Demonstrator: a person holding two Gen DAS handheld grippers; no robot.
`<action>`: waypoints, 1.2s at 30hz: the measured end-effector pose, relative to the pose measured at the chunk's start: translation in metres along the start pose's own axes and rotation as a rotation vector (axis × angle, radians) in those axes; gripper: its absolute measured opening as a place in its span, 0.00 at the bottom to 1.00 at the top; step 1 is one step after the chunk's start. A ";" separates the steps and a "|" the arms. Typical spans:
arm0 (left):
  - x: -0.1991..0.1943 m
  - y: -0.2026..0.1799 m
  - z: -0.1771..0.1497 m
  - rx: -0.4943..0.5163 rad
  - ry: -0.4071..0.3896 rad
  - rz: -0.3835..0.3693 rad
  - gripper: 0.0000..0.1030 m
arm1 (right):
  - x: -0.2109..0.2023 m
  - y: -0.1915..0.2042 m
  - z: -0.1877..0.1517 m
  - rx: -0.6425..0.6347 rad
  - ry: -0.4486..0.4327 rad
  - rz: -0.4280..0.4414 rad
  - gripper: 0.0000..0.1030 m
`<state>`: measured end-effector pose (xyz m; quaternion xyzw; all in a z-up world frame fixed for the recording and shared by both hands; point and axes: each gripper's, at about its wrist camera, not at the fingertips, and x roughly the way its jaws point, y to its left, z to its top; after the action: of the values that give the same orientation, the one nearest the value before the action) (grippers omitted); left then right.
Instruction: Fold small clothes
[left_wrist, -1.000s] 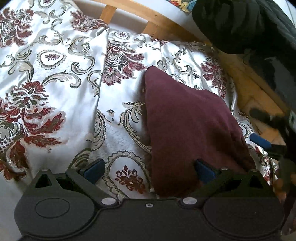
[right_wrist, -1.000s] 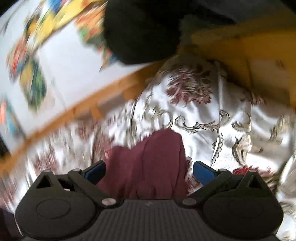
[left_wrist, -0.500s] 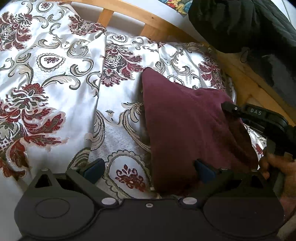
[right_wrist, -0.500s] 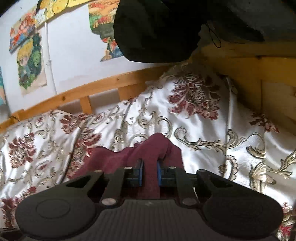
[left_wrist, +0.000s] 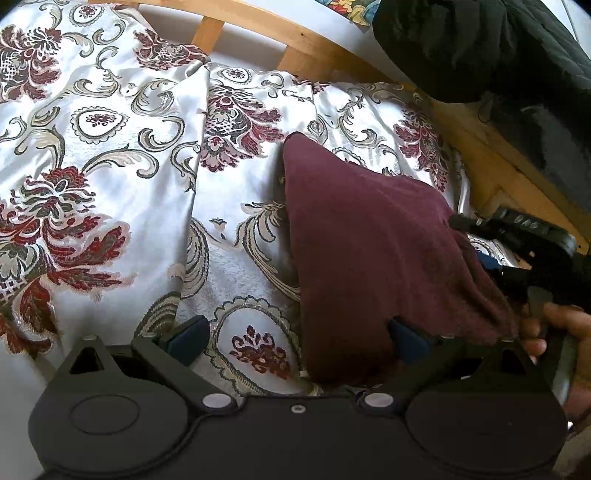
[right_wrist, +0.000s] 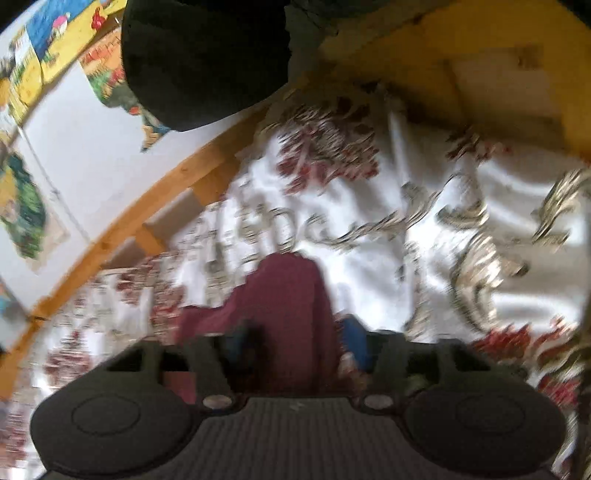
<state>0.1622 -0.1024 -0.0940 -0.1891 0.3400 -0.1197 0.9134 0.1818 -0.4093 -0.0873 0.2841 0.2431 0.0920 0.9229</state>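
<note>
We work on a maroon garment (left_wrist: 369, 258) that lies on a bed covered by a floral bedspread (left_wrist: 110, 166).

**Step in hand.** We judge this to be a fold step, with one edge of the garment gripped at 3 o'clock.

**Tool state.**
- Left tool (left_wrist: 299, 336): fingers spread wide. The left pad sits over the bedspread at 7 o'clock; the right pad touches or overlaps the garment's near edge at 5 o'clock. Nothing is pinched.
- Right tool (right_wrist: 295, 347): the view is motion-blurred. The blue pads sit on either side of a bunched ridge of the garment (right_wrist: 291, 314). We cannot tell whether they press the cloth or stand just clear of it.

**Next move, as we judge it.** The fold calls for the gripped edge to travel toward 9 o'clock, across the garment, while the left tool either pins the near edge or closes on it. The satin-like bedspread may slide, so a low, slow carry is advisable.

**View differences.**
- The left wrist view shows the full garment outline, its peak at 12 o'clock, the right tool (left_wrist: 491, 266) and the hand (left_wrist: 557, 332) holding it.
- The right wrist view shows the wooden bed rail (right_wrist: 155, 206) and wall pictures (right_wrist: 26, 199), but only the ridge of cloth.
</note>
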 end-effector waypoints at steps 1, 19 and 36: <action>0.000 0.001 0.001 -0.001 0.004 -0.003 0.99 | -0.002 0.000 0.000 0.011 0.013 0.039 0.78; -0.002 0.006 0.000 0.013 0.023 -0.044 0.99 | 0.001 0.000 -0.014 -0.030 0.148 0.017 0.53; -0.003 0.005 -0.001 0.014 0.015 -0.037 0.99 | 0.001 -0.040 -0.015 0.306 0.129 0.164 0.49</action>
<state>0.1597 -0.0977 -0.0952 -0.1879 0.3426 -0.1402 0.9098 0.1768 -0.4344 -0.1209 0.4336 0.2887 0.1471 0.8408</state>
